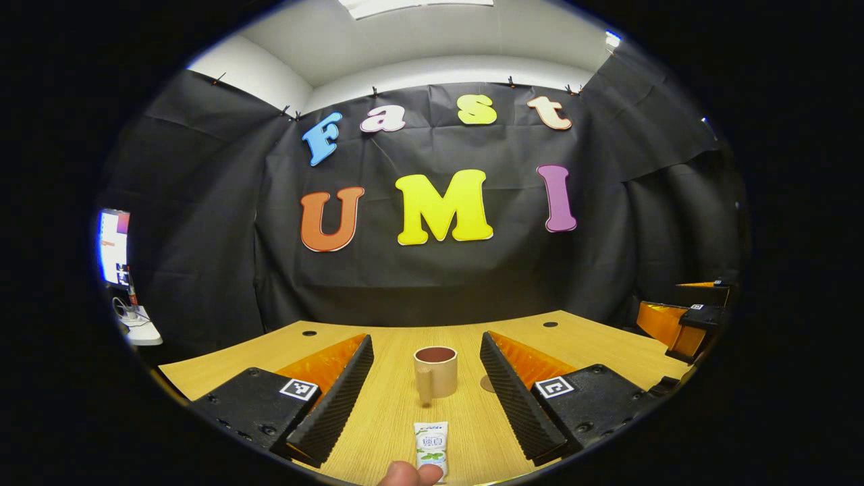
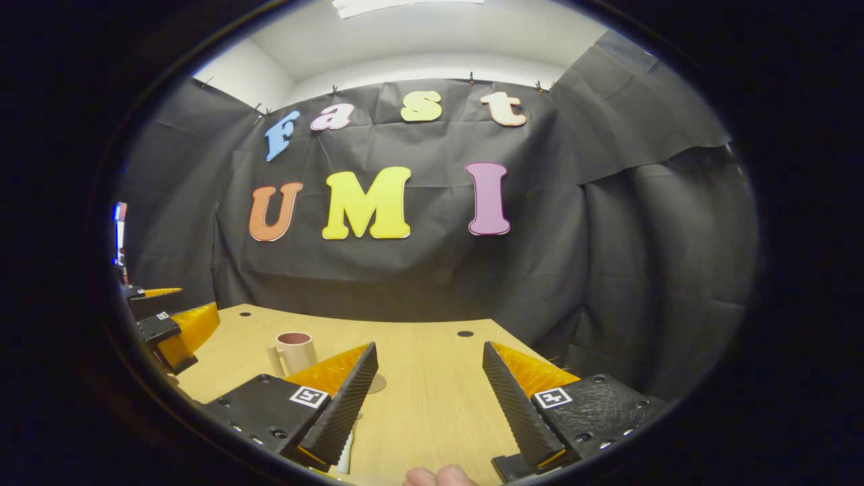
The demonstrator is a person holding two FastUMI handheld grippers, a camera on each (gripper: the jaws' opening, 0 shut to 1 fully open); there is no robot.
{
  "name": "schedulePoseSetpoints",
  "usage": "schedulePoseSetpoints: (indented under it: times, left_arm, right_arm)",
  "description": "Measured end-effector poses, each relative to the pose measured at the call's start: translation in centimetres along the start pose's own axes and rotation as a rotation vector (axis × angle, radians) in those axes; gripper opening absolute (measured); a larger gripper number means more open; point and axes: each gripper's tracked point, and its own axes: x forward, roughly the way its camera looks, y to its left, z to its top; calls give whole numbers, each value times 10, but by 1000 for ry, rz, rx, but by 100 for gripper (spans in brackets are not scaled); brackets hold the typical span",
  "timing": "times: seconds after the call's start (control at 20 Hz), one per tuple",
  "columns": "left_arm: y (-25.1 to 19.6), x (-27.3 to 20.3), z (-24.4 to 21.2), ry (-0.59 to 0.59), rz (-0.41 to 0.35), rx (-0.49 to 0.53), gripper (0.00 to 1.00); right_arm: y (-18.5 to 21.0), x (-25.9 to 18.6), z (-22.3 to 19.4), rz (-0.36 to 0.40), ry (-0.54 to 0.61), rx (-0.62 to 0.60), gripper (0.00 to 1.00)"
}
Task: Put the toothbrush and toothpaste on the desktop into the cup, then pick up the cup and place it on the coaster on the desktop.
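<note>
Risk first. Your left gripper (image 1: 426,385) has its fingers spread wide and holds nothing. The toothpaste (image 1: 431,449) lies flat on the table (image 1: 594,337), so the likely fault is a finger pad skating over the soft tube or pushing it along the wood instead of closing on it. Come in too far forward and you may also knock the cup (image 1: 435,371), which stands upright just beyond the tube with its handle turned toward you; a tipped cup would spoil the loading.

Position, left gripper view: the toothpaste lies in line with the gap between the fingers, nearer you than their tips, its long axis pointing at the cup. The cup sits centred in the gap, past the tips. The coaster (image 1: 487,384) shows as a small disc just right of the cup, partly behind the right-hand finger.

Your right gripper (image 2: 426,391) is likewise spread and empty. In its view the cup stands off to the left, beyond the left-hand finger, with the coaster peeking out beside that finger's tip. A pale object low beside that finger may be the toothbrush or the tube; I cannot tell which.
</note>
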Motion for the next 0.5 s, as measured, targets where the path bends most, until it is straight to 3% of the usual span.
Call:
schedulePoseSetpoints:
  times: [0.1, 0.15, 0.2, 0.5]
  left_arm:
    - [-1, 1, -18, 72, -12, -5, 100]
    - [-2, 1, -34, 120, -22, -11, 94]
    - [-5, 1, -49, 173, -32, -24, 100]
    - [-14, -19, -139, 512, -79, -110, 100]
  right_arm:
    - [0, 1, -8, 1, 20, 0, 94]
    - [0, 1, -13, 2, 29, 1, 94]
    - [0, 1, -17, 3, 40, 3, 94]
    - [-4, 6, -43, -3, 99, -4, 94]
